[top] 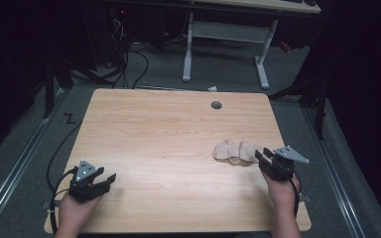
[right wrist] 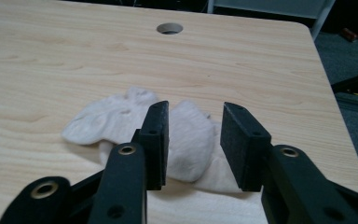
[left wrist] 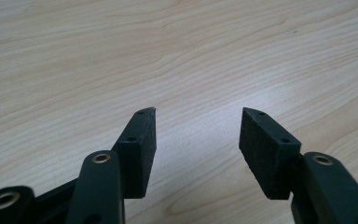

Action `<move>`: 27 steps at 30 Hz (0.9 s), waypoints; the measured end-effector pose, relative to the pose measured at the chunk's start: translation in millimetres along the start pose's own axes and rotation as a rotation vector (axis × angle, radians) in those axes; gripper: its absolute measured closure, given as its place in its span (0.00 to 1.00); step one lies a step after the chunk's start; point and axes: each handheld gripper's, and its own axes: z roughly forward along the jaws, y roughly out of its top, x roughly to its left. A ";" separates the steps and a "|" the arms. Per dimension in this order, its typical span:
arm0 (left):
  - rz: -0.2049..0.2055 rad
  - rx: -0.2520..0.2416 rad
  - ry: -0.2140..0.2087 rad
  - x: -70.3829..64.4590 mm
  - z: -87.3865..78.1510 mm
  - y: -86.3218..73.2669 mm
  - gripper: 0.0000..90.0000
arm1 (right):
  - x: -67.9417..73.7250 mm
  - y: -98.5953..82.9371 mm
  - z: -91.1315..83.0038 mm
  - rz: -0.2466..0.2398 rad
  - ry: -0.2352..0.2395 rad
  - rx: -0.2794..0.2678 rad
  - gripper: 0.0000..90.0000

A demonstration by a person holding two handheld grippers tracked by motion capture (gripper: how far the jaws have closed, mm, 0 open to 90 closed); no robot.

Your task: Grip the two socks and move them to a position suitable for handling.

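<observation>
1. While both hands rest near the person's edge, the wooden table (top: 178, 144) spreads pale and bare across the high view; a round grey hole (top: 216, 105) sits near its far edge, and a white-legged desk (top: 225, 34) stands on the floor beyond it.
2. On the right side of the table lies the cloth (top: 235, 151), a pale pinkish, crumpled heap; in the right gripper view it lies flat on the wood in soft folds, directly ahead of the jaws.
3. At the cloth's near right end sits the right gripper (top: 265, 157), held in the right hand (top: 281, 191); its jaws stand partly apart with a clear gap between the pads; the cloth shows through that gap and behind the left jaw; nothing is pinched between them; whether the tips touch the cloth I cannot tell.
4. Well apart from the cloth, near the left front corner, sits the left gripper (top: 105, 178) in the left hand (top: 74, 210); its jaws are spread wide over bare wood and hold nothing.
</observation>
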 end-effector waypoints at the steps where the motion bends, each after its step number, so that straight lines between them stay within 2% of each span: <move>1: 0.002 0.000 0.001 0.0 -1.3 -1.5 0.52 | -3.3 1.7 2.0 0.009 -0.016 0.003 0.73; 4: 0.007 -0.013 0.011 -0.8 -8.9 -4.3 0.53 | -6.9 2.3 3.6 0.004 -0.030 -0.002 0.75; 6: 0.004 -0.034 0.011 -1.7 -15.7 -4.2 0.53 | -12.5 2.2 4.8 0.020 -0.047 0.010 0.77; 9: 0.008 -0.042 0.013 -3.2 -17.4 -4.2 0.53 | -17.4 1.3 5.6 0.026 -0.070 0.019 0.77; 14: 0.027 -0.023 0.009 -6.9 -13.7 -3.8 0.53 | -24.5 -3.8 13.1 0.033 -0.109 0.069 0.76; 17: 0.046 -0.009 0.006 -9.2 -10.4 -3.2 0.53 | -23.4 -5.0 16.8 0.030 -0.107 0.085 0.75; 19: 0.054 -0.006 0.005 -10.5 -8.3 -3.0 0.53 | -19.7 -5.7 21.3 0.019 -0.088 0.095 0.74; 21: 0.062 0.000 0.005 -11.5 -7.0 -3.0 0.53 | -11.0 -4.8 27.8 -0.008 -0.076 0.114 0.71; 25: 0.066 0.006 0.007 -12.2 -7.3 -3.8 0.53 | -11.9 -1.0 37.0 0.006 -0.078 0.131 0.67; 27: 0.055 0.002 0.002 -11.9 -7.0 -4.4 0.53 | -16.4 -1.5 48.5 0.022 -0.075 0.151 0.63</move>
